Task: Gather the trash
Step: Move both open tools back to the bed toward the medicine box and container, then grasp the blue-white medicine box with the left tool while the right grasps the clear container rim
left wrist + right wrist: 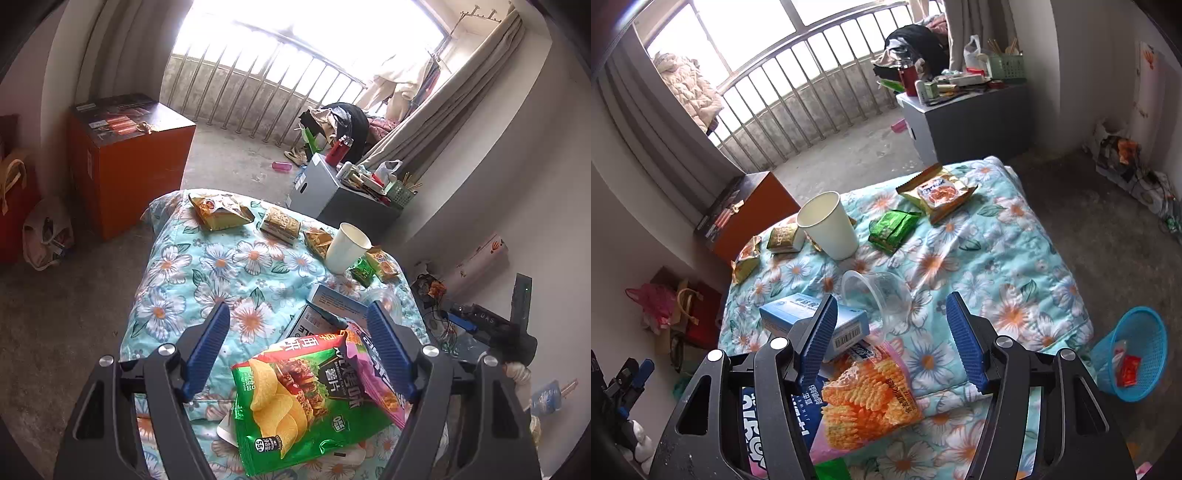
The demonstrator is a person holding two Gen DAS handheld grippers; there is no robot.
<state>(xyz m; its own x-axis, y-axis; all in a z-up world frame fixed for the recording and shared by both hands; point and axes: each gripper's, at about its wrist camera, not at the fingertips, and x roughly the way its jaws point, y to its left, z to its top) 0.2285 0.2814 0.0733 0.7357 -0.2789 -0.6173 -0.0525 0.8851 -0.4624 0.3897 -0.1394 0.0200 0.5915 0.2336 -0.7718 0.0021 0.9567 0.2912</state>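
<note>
Left tongs, ribbed blue pads spread wide, grip nothing; a glossy green crisp bag lies crinkled between and below them on the quilted floral bed. Right tongs, likewise parted and empty, hang over a clear plastic cup tipped on its side, a blue carton at 9 o'clock. A white paper cup stands upright at 11 o'clock. A blue mesh basket, on the floor at 3 o'clock, holds red wrappers.

I see strong daylight from the barred window at top of frame, a grey concrete floor, and an orange cabinet at left.
</note>
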